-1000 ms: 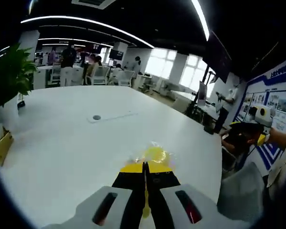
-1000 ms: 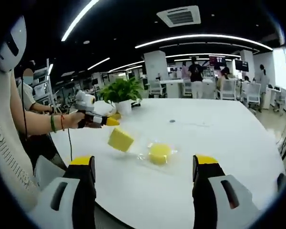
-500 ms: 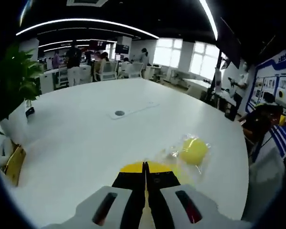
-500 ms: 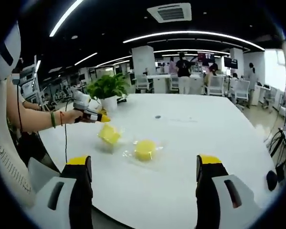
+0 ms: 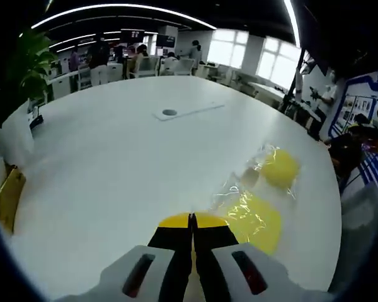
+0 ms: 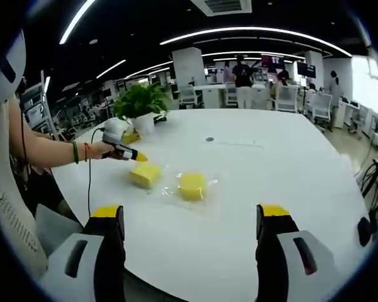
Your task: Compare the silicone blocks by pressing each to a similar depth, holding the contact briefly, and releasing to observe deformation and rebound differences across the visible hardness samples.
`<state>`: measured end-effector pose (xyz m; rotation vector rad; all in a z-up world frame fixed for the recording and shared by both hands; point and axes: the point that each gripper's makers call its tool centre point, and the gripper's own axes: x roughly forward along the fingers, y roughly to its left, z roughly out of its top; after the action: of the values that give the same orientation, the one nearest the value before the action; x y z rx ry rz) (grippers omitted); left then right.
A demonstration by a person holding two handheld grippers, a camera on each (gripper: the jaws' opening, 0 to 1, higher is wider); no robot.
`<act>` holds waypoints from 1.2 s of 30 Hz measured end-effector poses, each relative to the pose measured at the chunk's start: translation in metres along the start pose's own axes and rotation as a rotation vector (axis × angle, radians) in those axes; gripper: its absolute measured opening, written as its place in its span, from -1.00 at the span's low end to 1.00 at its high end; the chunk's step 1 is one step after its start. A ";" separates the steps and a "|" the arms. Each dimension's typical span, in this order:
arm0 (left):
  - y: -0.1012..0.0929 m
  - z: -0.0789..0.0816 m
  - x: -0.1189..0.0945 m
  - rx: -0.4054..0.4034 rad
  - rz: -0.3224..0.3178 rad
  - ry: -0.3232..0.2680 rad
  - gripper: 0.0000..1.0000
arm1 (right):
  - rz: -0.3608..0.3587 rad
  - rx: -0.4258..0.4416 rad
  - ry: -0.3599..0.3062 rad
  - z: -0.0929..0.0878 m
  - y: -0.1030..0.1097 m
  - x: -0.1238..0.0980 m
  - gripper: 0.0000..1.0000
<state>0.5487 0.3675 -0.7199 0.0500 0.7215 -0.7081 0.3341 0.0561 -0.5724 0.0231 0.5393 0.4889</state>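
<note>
In the left gripper view, the left tool (image 5: 191, 228) rose from the bottom centre with its yellow-tipped jaws pressed together, holding nothing. Just right of it, at lower right, a flat yellow silicone block (image 5: 257, 219) lay on the white surface (image 5: 113, 157) in crinkled clear wrap, with a second yellow block (image 5: 279, 168) beyond it toward the right edge. In the right gripper view, the right tool (image 6: 192, 217) stood with jaws wide apart at the bottom, and both blocks sat side by side at mid-frame. A potted plant (image 6: 140, 104) stood at upper left.
</note>
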 end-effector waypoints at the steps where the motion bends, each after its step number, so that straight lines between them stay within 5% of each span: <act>1: 0.000 -0.001 0.000 0.000 0.000 0.000 -1.00 | 0.002 0.001 -0.001 0.000 0.000 0.001 0.60; 15: 0.000 0.000 -0.003 0.011 -0.017 -0.042 -1.00 | 0.055 -0.036 0.032 -0.002 0.007 0.014 0.56; 27: -0.004 0.016 -0.028 0.019 0.036 -0.119 -0.41 | 0.085 -0.017 0.048 -0.012 0.017 0.018 0.53; 36: -0.033 0.026 -0.066 0.061 0.049 -0.187 -0.27 | 0.108 -0.028 0.003 -0.007 0.019 0.013 0.52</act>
<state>0.5090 0.3726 -0.6526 0.0562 0.5186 -0.6783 0.3319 0.0775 -0.5817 0.0243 0.5364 0.6016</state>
